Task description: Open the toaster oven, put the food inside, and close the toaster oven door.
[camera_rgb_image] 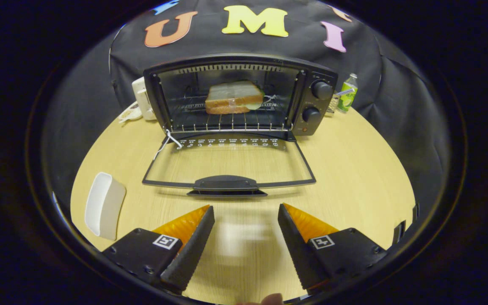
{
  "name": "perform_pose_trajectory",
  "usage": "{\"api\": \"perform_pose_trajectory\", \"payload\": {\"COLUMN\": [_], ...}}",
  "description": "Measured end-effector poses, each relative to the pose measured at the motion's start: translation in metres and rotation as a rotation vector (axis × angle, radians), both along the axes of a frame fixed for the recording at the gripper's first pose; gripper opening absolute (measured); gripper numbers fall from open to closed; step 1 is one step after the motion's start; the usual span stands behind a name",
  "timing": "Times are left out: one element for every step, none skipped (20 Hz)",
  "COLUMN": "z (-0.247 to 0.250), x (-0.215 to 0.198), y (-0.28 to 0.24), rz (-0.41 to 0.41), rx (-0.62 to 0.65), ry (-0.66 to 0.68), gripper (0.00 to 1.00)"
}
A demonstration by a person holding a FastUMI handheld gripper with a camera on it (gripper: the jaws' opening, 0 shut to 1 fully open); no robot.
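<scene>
The sandwich (234, 98) sits on the wire rack inside the toaster oven (239, 95), about mid-rack, its long axis running left to right and its broad crust side facing out through the opening toward the gripper. The toaster oven stands at the far side of the round wooden desk (354, 169), its mouth facing the near side, its two control knobs (316, 101) stacked on the right panel. The glass door (229, 163) is swung fully down and lies flat on the desk, its long edge left to right, the dark handle (227, 184) at its near edge pointing toward the jaws. A white string (168, 142) hangs at the door's left hinge corner.

By this layout the food is in and only the closing is left. That move calls for getting under or behind the handle and lifting the door up and away in an arc until it meets the oven front.

The gripper (246, 212) hovers just short of the handle, jaws spread wide with nothing between them but bare desk.

An empty white tray (104, 205) lies on the near left of the desk. A white appliance (142, 99) stands behind the oven on the left, a green bottle (348, 93) on the far right.
</scene>
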State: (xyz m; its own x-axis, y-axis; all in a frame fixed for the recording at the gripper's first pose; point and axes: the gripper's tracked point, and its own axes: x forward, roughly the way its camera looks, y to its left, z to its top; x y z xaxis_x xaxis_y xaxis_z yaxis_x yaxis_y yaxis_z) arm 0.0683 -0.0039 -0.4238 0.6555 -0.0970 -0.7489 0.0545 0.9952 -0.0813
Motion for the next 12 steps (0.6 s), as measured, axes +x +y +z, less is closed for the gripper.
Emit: {"api": "perform_pose_trajectory", "payload": {"z": [-0.003,-0.007,-0.018,-0.021,-0.024,-0.026,-0.029,-0.025,-0.028,-0.027,-0.026,-0.02], "x": [0.003,0.005,0.011,0.014,0.015,0.017,0.019,0.02,0.02,0.022,0.022,0.03], "y": [-0.002,-0.004,0.006,0.006,0.005,0.006,0.007,0.008,0.007,0.007,0.007,0.006], "rz": [-0.01,-0.019,-0.029,-0.034,-0.04,-0.042,-0.036,-0.033,-0.018,-0.004,0.016,0.036], "rx": [-0.004,-0.008,-0.009,-0.008,-0.003,0.003,0.011,0.006,0.005,0.007,0.005,-0.004], "ry": [0.005,0.015,0.021,0.026,0.032,0.031,0.032,0.022,0.019,0.016,0.016,-0.017], "gripper": [0.98,0.98,0.98,0.98,0.98,0.98,0.98,0.97,0.97,0.97,0.97,0.97]}}
